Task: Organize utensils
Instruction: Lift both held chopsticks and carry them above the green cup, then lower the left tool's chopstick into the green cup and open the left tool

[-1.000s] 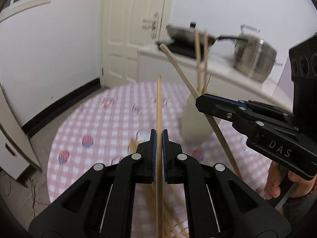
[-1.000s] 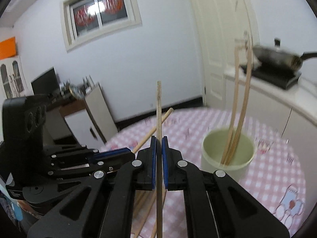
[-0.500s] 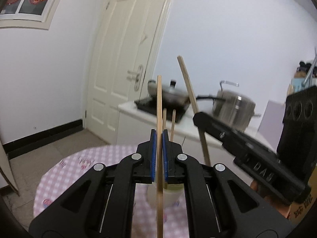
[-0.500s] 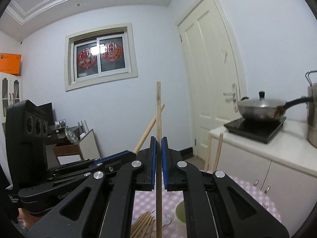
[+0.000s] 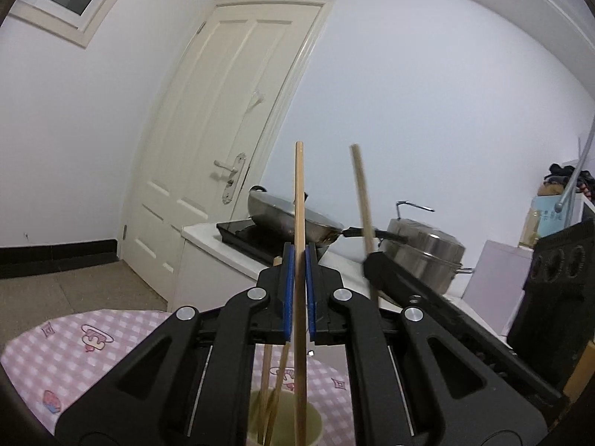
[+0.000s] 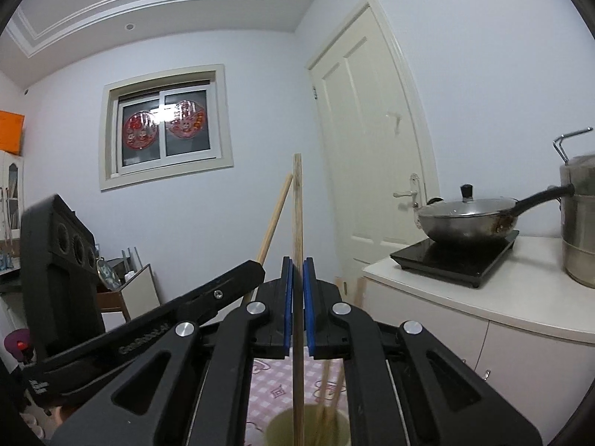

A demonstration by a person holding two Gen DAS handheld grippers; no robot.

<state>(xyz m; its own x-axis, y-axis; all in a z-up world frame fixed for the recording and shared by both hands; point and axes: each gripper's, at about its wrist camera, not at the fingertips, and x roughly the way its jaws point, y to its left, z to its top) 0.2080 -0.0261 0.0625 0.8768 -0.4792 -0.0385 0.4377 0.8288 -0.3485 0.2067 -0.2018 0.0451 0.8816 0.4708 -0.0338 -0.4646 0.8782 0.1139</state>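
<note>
Wooden chopstick (image 5: 299, 200) clamped upright in left gripper (image 5: 298, 290), jaws closed on it, tip toward 12 o'clock, lower end over pale cup (image 5: 312, 422) at 6 o'clock. Right gripper (image 6: 297, 297), jaws likewise closed on second chopstick (image 6: 297, 208), above same cup on checked bench (image 5: 67, 364).

Left gripper (image 5: 297, 290) and right gripper (image 6: 297, 301): black angular plastic linkages with cut-out windows, round silver screws, blue-padded fingers (image 5: 288, 290); white lettering on one side arm.
</note>
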